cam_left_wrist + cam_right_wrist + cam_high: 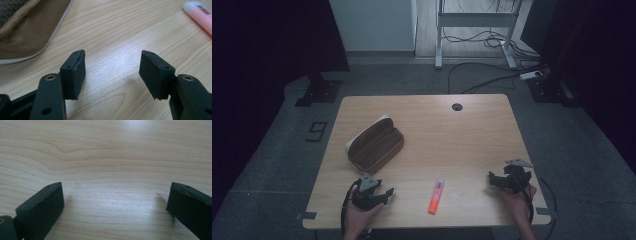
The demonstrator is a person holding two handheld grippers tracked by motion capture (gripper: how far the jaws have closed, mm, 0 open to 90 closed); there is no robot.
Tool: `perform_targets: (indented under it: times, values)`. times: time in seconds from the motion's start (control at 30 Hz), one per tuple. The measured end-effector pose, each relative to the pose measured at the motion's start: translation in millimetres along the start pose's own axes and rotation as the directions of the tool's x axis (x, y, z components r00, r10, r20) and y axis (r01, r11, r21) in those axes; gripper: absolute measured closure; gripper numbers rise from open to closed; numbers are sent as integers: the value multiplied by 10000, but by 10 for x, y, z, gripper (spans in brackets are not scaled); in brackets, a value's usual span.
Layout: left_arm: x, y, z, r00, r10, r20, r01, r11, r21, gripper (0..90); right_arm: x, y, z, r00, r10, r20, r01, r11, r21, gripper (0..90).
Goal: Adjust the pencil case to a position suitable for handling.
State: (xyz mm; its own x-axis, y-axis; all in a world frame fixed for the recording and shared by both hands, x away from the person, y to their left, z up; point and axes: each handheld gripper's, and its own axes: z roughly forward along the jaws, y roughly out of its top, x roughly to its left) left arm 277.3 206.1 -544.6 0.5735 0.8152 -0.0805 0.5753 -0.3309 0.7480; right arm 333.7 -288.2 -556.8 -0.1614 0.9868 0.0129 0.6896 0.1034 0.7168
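Note:
A brown zip case (pixel 375 144) with a pale edge lies on the left half of the wooden table (pixel 462 135). A pink-orange marker with a white cap (pixel 436 196) lies near the front edge, between the two hands. My left gripper (pixel 388 194) rests on the table at the front left, open, nothing between its jaws. In the left gripper view my left gripper (pixel 112 72) has the case (pixel 27 32) at the upper left and the marker (pixel 200 15) at the upper right. My right gripper (pixel 491 179) sits at the front right, open over bare wood (pixel 115 202).
A round cable hole (pixel 456 106) sits near the table's far edge. Beyond the table stand a desk frame (pixel 474 25) with cables on the floor and dark stands at both sides. A floor marking (pixel 316 131) lies left of the table.

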Motion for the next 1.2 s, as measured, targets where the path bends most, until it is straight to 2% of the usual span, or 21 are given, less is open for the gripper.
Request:
perform_targets:
  times: [0.17, 0.3, 0.43, 0.9, 1.07, 1.17, 1.2]
  values:
    - [16, -5, -8, 10000, -2, -41, 2, 10000, -12, 381, 3, 8, 9, 10000, -39, -45, 40, 10000, 57, 0]
    - [56, -17, -43, 9998, -139, -150, 137, 9999, -97, 381, 6, 10, 10, 10000, -23, -60, 24, 10000, 59, 0]
    - [78, -32, -44, 9994, -344, -87, 343, 9994, -100, 380, 7, 9, 8, 10000, -34, -60, 34, 10000, 55, 0]
    - [48, -14, -74, 9996, -207, -202, 205, 9997, -121, 378, -25, -9, -13, 9997, -164, -197, 163, 9999, -52, 24]
    - [70, 17, -141, 9986, -287, -443, 269, 9988, -405, 378, -27, -10, -15, 9997, -158, -187, 157, 9999, -66, 32]
    - [61, 41, -161, 9985, -176, -517, 153, 9988, -463, 378, -31, -13, -21, 9997, -134, -181, 132, 9999, -93, 44]
    - [57, 68, -181, 9981, -26, -610, -4, 9988, -491, 377, -38, -20, -28, 9998, -123, -161, 120, 9998, -148, 61]
